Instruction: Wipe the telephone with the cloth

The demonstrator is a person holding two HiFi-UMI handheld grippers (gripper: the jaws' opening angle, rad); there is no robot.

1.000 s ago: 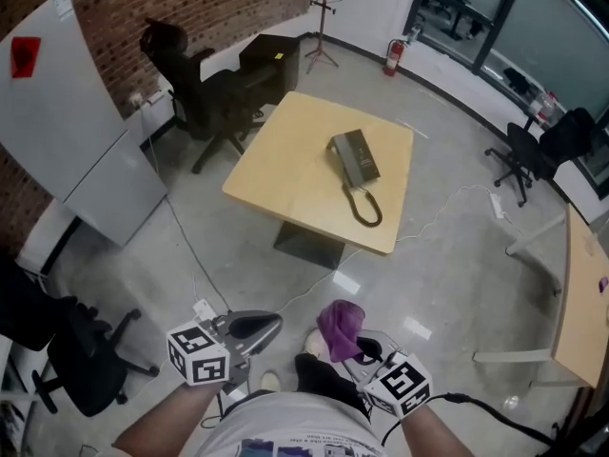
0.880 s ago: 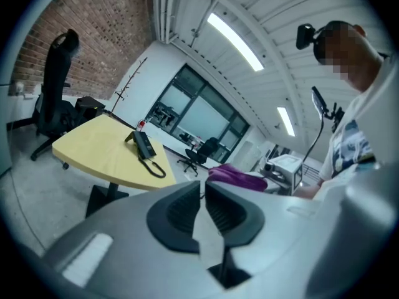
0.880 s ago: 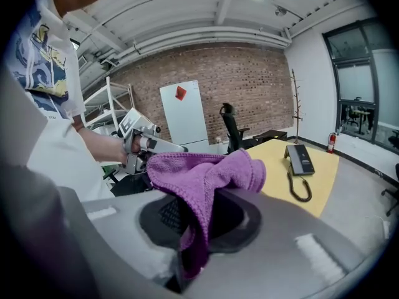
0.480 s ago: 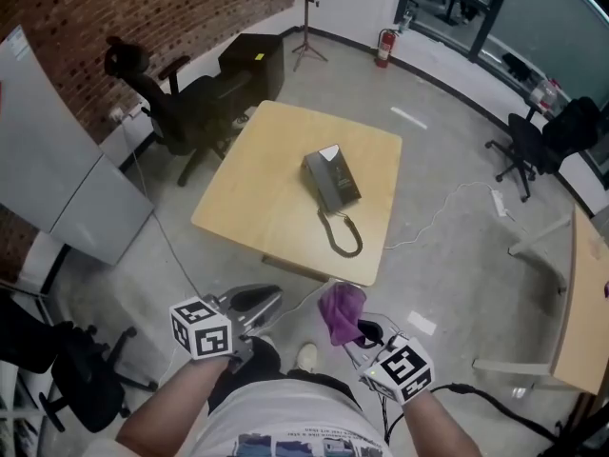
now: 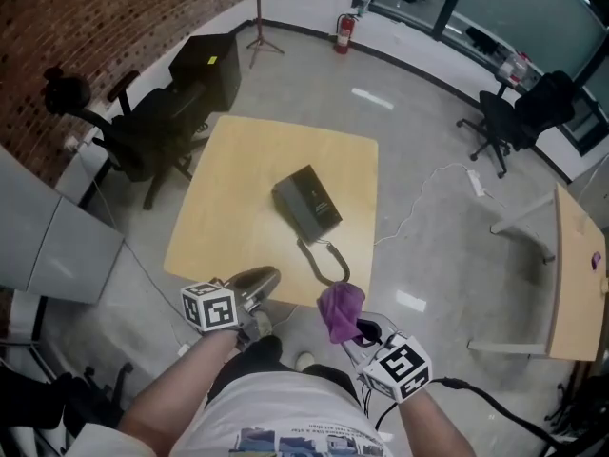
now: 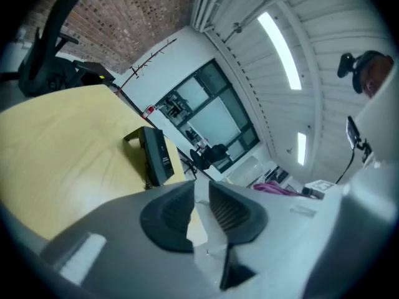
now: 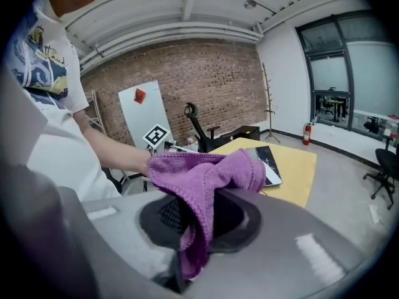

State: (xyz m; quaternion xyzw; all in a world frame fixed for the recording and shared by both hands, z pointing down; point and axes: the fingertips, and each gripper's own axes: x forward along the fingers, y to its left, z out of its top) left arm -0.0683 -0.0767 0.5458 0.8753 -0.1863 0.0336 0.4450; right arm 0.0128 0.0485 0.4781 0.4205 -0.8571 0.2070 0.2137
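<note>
Both now nearer the telephone (image 5: pixel 306 203): left gripper (image 5: pixel 259 280) just opened narrowly, empty; right gripper (image 5: pixel 354 329) clamping the cloth (image 5: pixel 340 310), wiping pending.

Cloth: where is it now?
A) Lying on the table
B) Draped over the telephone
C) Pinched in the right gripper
C: the right gripper view shows the cloth clamped between the jaws of the right gripper, and the telephone lies uncovered on the table.
</note>
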